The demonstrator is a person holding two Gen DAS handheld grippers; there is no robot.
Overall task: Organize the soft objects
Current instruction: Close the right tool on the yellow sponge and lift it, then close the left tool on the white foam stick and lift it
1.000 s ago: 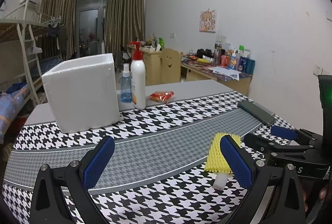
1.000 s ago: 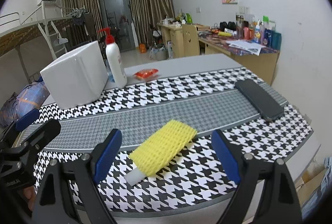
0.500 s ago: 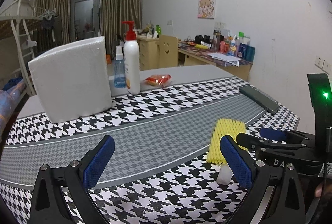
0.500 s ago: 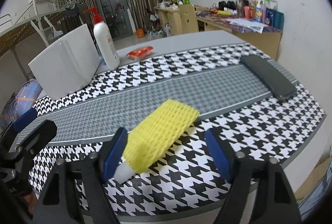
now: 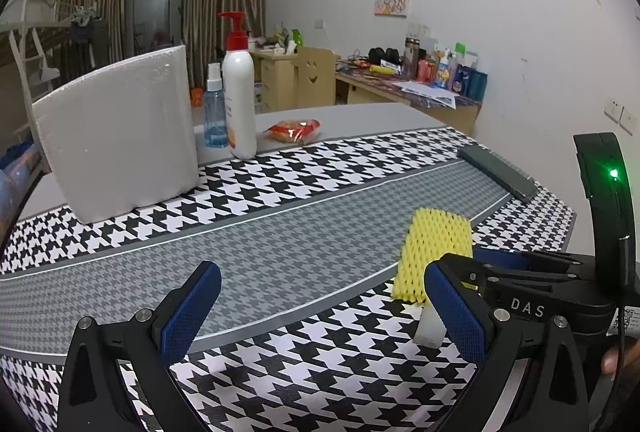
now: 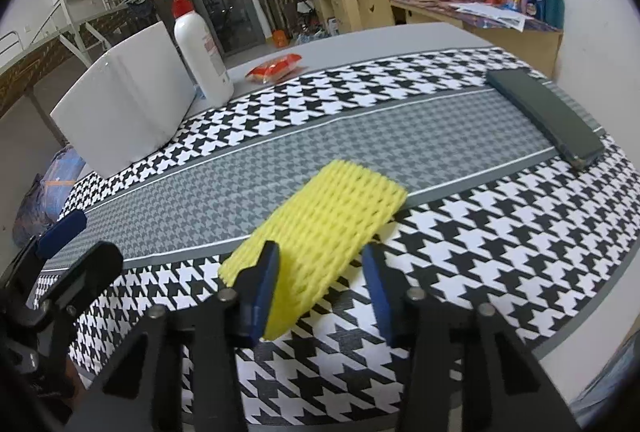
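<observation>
the yellow foam net sleeve (image 6: 320, 232) lay on the near right of the houndstooth table (image 6: 500, 252), straddled by the half-closed right gripper (image 6: 322, 290) for grasping, while the left gripper (image 5: 320, 312) waited wide, holding nothing.

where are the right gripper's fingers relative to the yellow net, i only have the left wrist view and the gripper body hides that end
observer: In the right wrist view the right gripper straddles the near end of the yellow net, one finger on each side.
operator: clamped yet
observer: No. Its left finger overlaps the net's edge, but the cloth shows in a gap between the net and the right finger.
</observation>
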